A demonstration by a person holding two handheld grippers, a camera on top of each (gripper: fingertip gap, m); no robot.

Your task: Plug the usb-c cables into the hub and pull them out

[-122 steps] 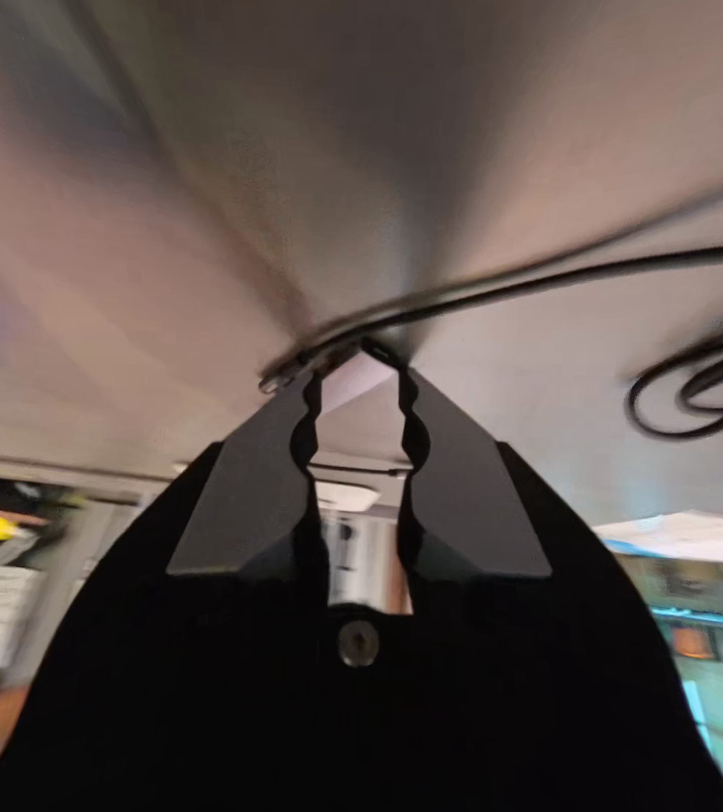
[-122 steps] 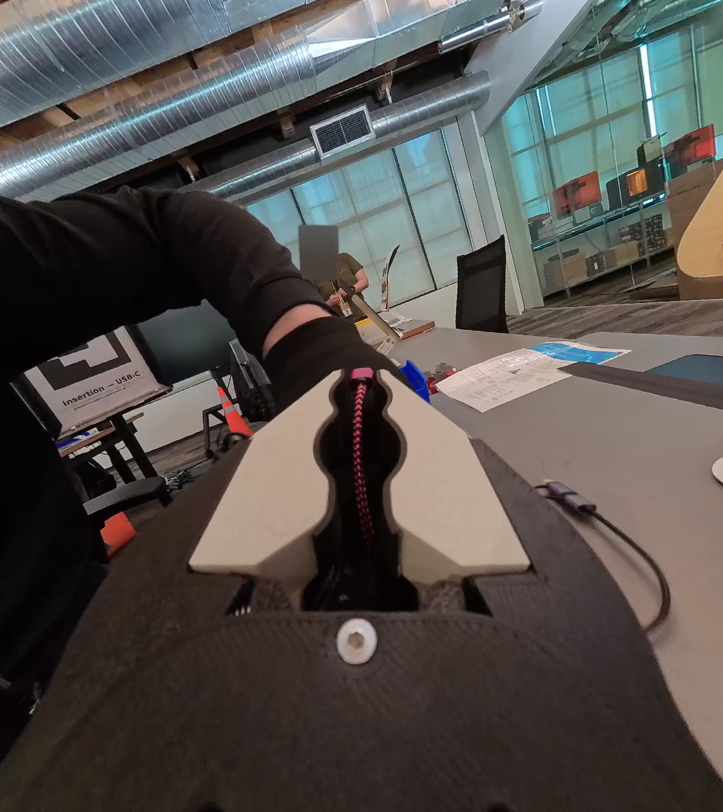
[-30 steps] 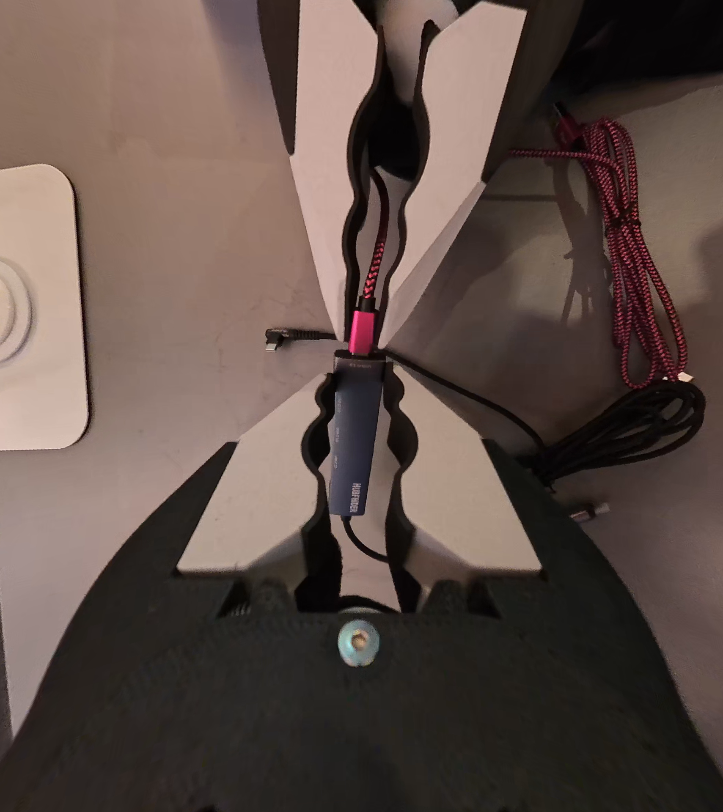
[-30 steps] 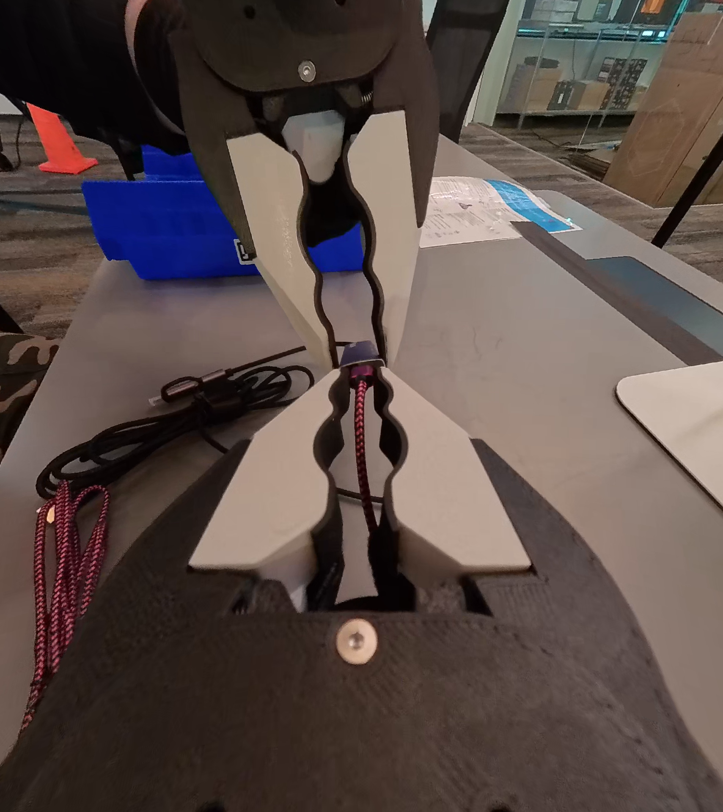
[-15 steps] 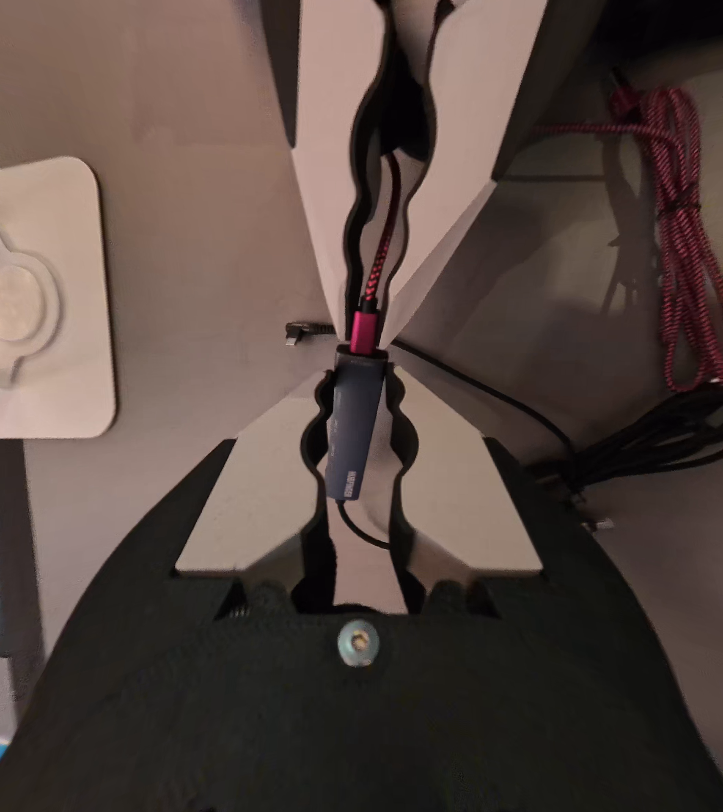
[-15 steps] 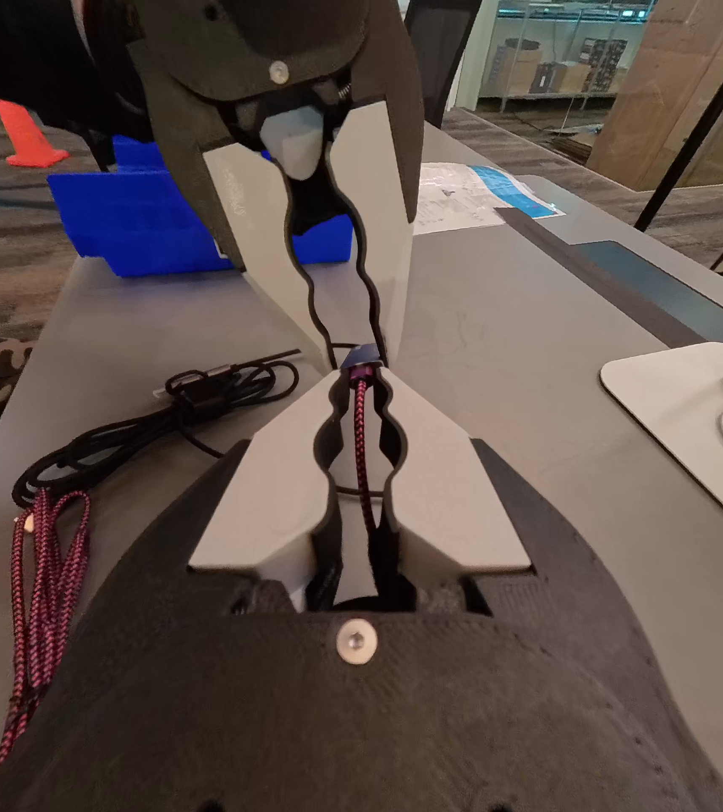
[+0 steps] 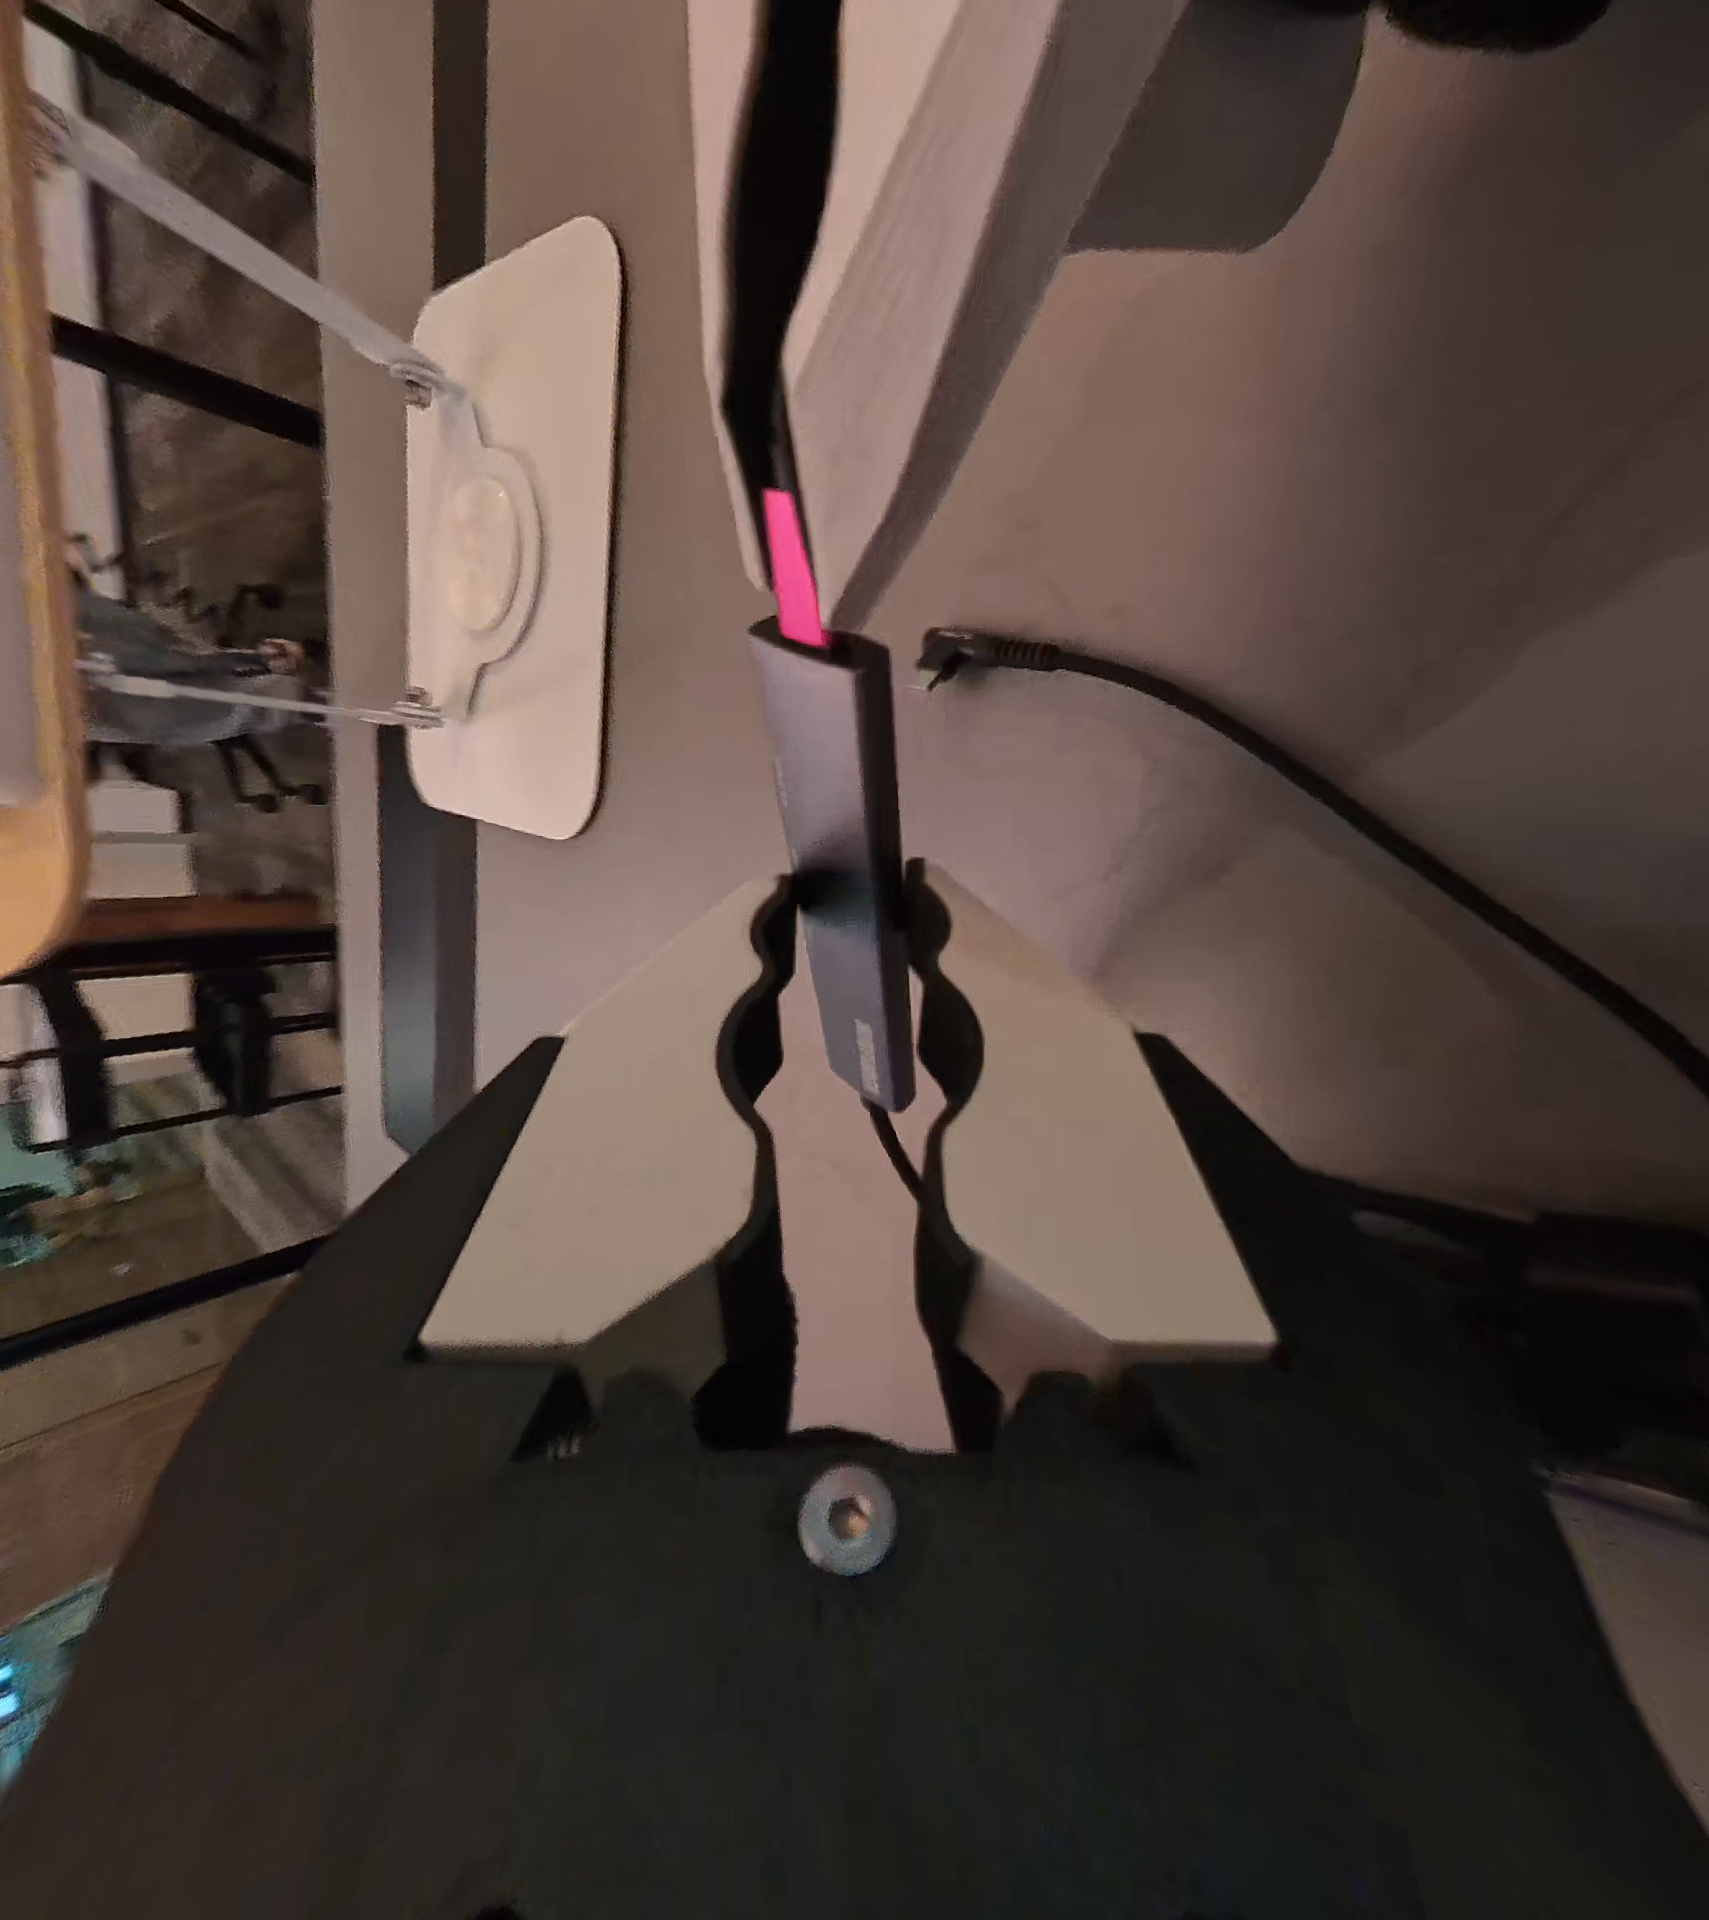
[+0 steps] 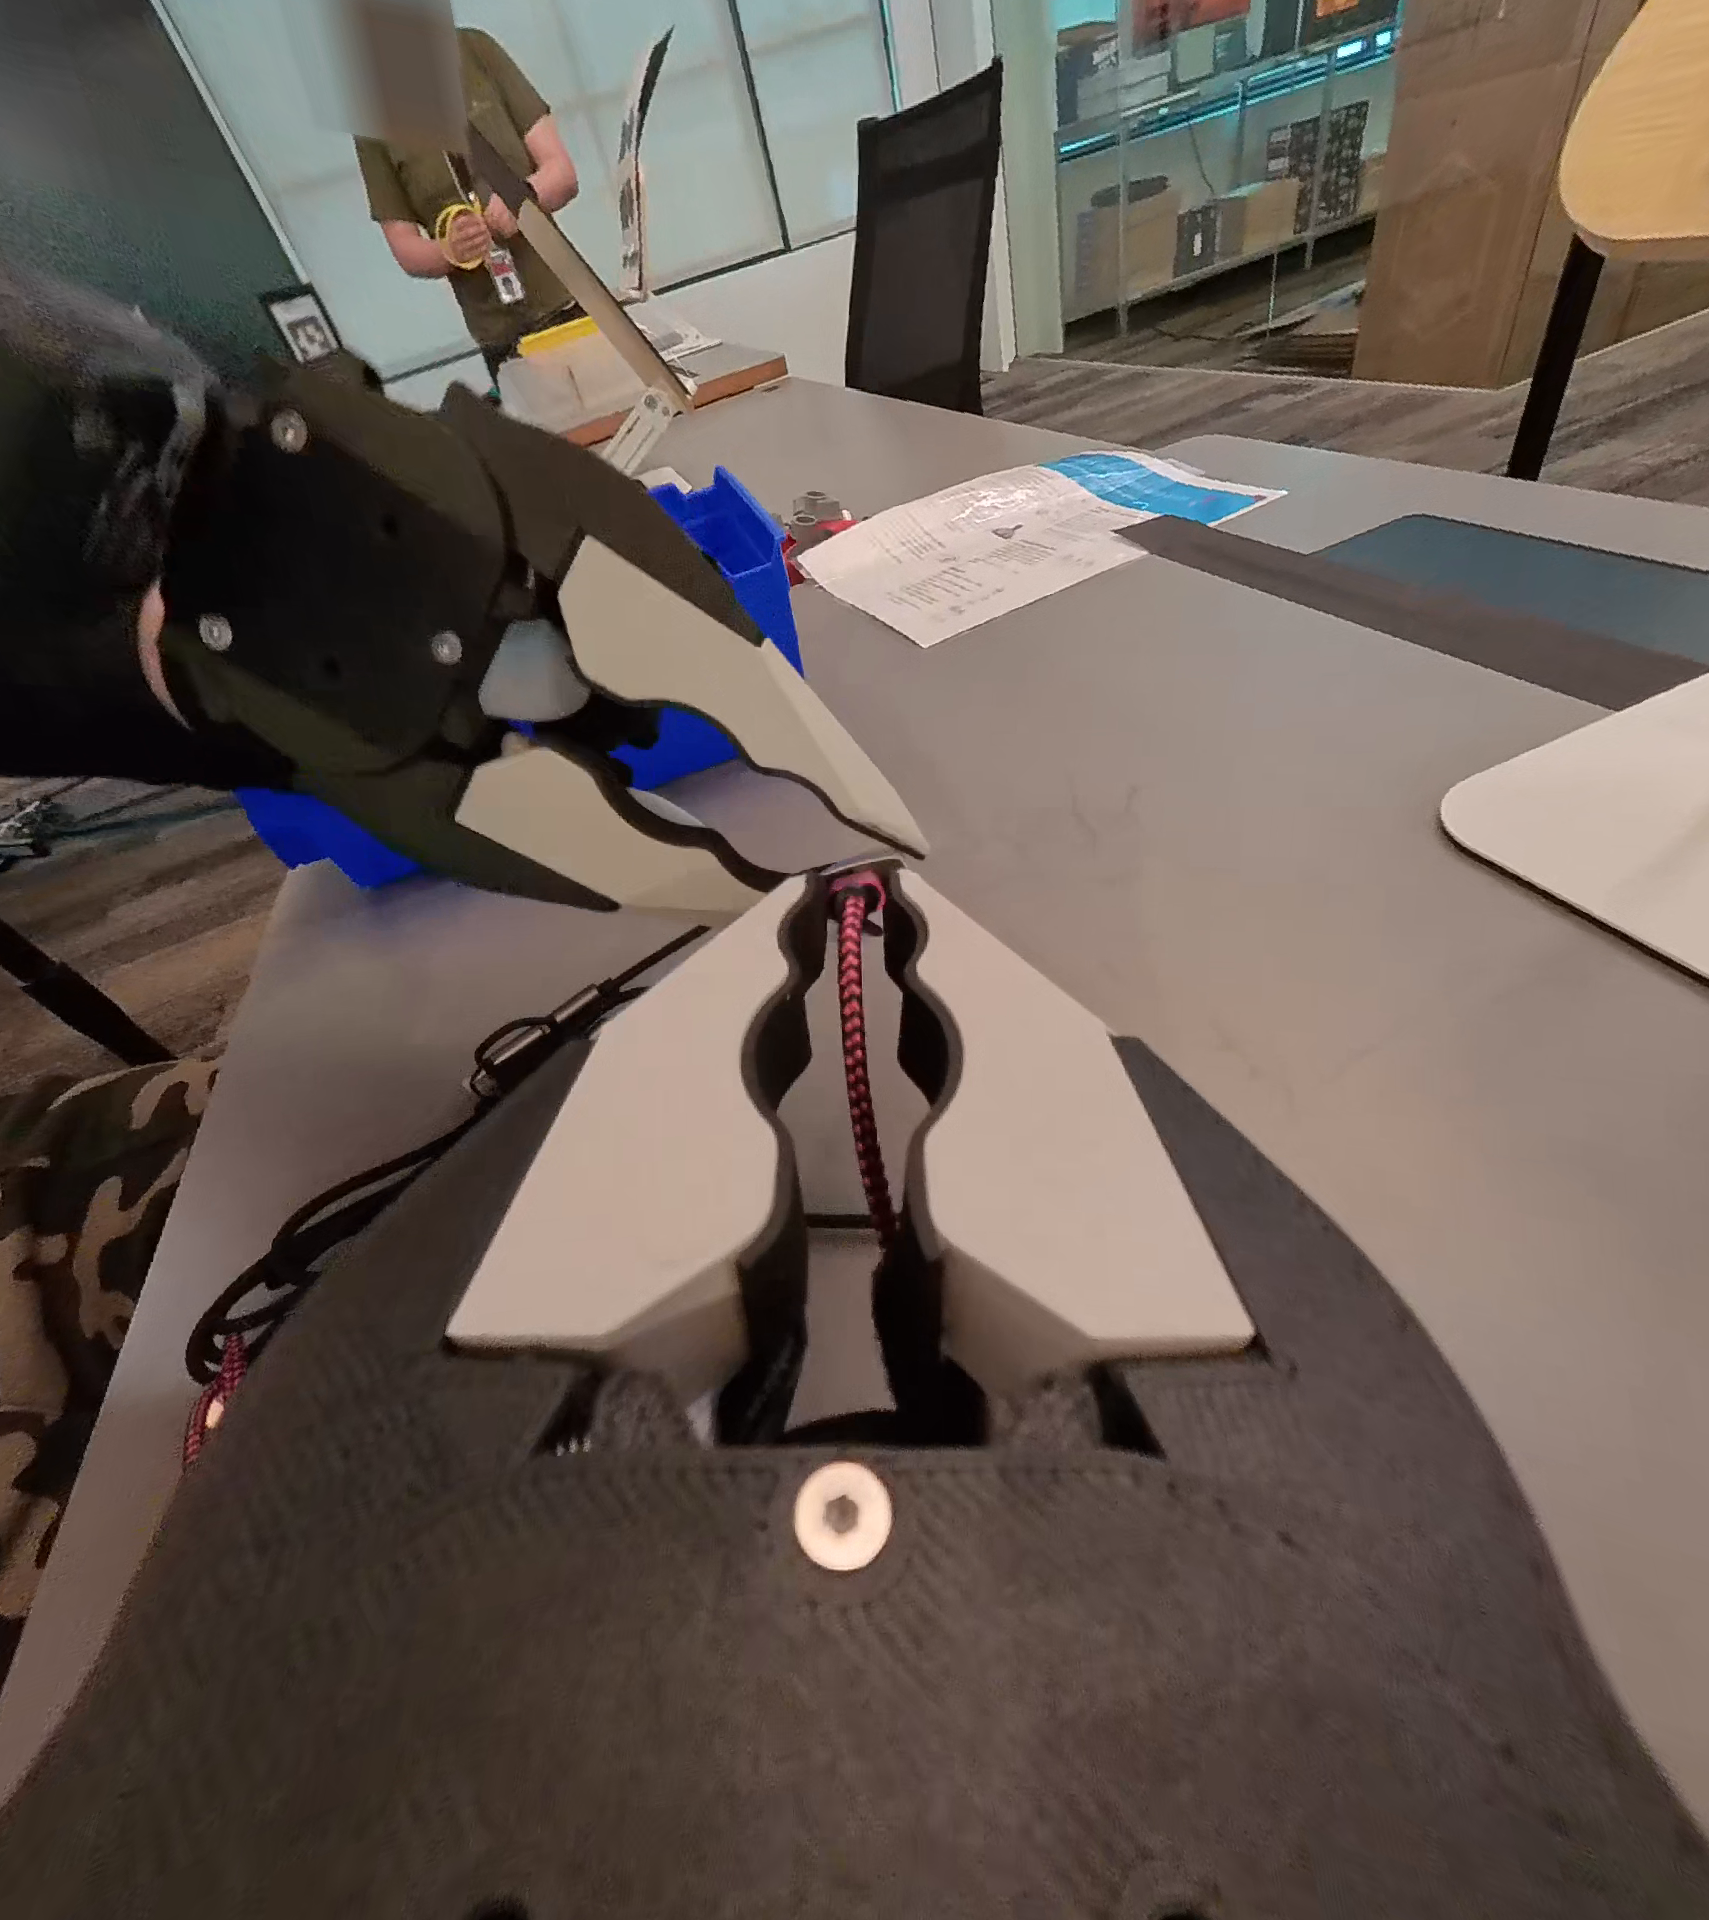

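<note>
Gripping the hub, the left gripper has its jaws closed on the slim grey body near its tips, so the hub's far end juts out forward and its own thin lead trails back between the fingers. Into that far end goes the pink plug, which the right gripper pinches from the opposite side; how deep the plug sits cannot be told. In the right wrist view the right gripper is clamped on the plug, with the braided cable running back down the gap between its fingers, and the left gripper meets it tip to tip, lying on its side. There the hub is almost wholly hidden behind the fingertips. Beside the hub a black cable lies loose on the grey table, its plug free. Its far run is lost in shadow. Farther off stand a white base and a blue bin, half hidden by the left gripper.
</note>
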